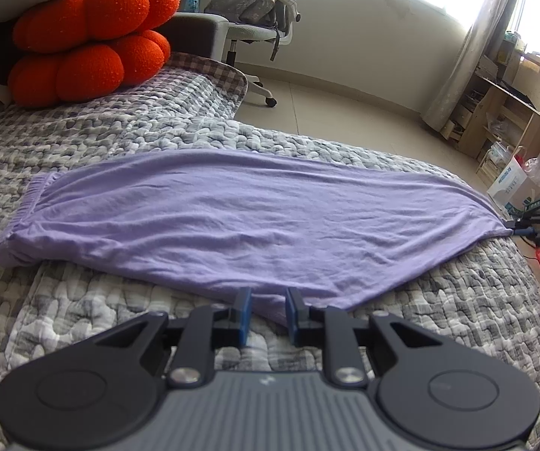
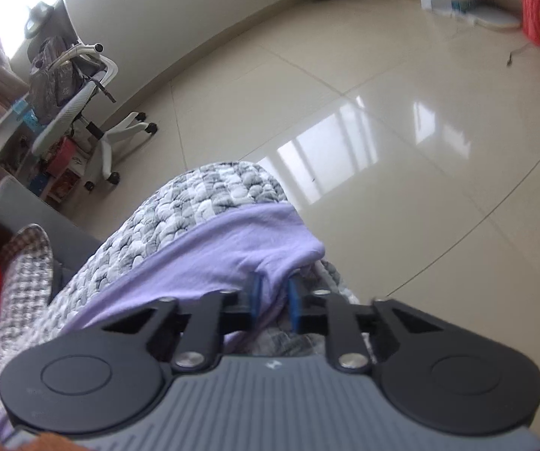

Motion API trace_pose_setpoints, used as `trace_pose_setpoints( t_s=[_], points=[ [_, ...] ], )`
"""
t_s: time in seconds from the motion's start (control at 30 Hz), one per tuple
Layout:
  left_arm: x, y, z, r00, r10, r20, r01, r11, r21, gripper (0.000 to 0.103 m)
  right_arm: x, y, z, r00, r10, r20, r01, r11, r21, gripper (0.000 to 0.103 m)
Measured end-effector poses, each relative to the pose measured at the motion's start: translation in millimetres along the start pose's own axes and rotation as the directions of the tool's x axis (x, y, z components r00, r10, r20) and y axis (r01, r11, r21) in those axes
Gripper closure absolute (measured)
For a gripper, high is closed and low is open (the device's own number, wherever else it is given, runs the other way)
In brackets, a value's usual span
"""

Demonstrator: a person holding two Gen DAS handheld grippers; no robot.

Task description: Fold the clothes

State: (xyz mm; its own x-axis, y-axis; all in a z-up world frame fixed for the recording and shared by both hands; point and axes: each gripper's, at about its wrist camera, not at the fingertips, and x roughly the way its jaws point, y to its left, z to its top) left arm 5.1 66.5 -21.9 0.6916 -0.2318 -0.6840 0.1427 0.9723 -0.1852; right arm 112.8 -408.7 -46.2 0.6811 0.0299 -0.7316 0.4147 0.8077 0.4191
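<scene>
Two plump orange cushions [image 1: 89,41], nubbly and lobed like pumpkins, sit stacked at the left of the bed [image 1: 119,139], whose quilt is puffy, pebbled grey-and-white check. Across it lies the lilac garment [image 1: 239,221], soft thin jersey (faintly creased) with a gathered elastic band at its left end. The left gripper [image 1: 268,314] has its blue-padded fingers [image 1: 242,315] parted around the near hem. At the bed's right edge, the right gripper [image 2: 274,300] pinches a bunched corner of the cloth above glossy floor tiles [image 2: 401,150].
</scene>
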Motion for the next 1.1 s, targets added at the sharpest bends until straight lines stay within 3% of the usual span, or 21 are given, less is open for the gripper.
trace_pose_setpoints(
  t_s=[0.1,0.27,0.47,0.57,0.67,0.9,1.03,1.1],
  points=[
    [0,-1,0,1.0,0.0,-0.001,0.0,1.0,0.003,0.083,-8,14,-4,0.998,-0.025,0.053,0.029,0.997,-0.07,0.097],
    [-1,1,0,1.0,-0.005,0.002,0.005,1.0,-0.005,0.083,-26,37,-10,0.991,0.048,0.125,-0.031,0.991,-0.131,0.097],
    [-2,7,2,1.0,-0.023,0.0,0.023,0.999,-0.043,0.083,-56,100,-32,0.963,0.167,0.212,-0.082,0.929,-0.361,0.097],
    [-2,7,3,1.0,-0.028,0.002,0.028,0.998,-0.053,0.083,-57,133,-72,0.961,0.219,0.168,-0.103,0.85,-0.517,0.097],
    [-3,9,3,1.0,-0.012,0.005,0.012,0.998,-0.055,0.083,-52,165,-117,0.962,0.252,0.101,-0.125,0.741,-0.66,0.097],
    [-5,20,5,1.0,-0.005,0.011,0.006,0.996,-0.084,0.083,-41,238,-221,0.958,0.277,-0.074,-0.187,0.406,-0.894,0.096],
    [-6,27,7,1.0,-0.01,0.014,0.012,0.994,-0.107,0.083,-43,249,-235,0.937,0.292,-0.192,-0.287,0.33,-0.899,0.089],
    [-8,30,8,1.0,-0.017,0.016,0.019,0.993,-0.119,0.083,-52,243,-230,0.922,0.319,-0.222,-0.326,0.324,-0.888,0.076]
  ],
)
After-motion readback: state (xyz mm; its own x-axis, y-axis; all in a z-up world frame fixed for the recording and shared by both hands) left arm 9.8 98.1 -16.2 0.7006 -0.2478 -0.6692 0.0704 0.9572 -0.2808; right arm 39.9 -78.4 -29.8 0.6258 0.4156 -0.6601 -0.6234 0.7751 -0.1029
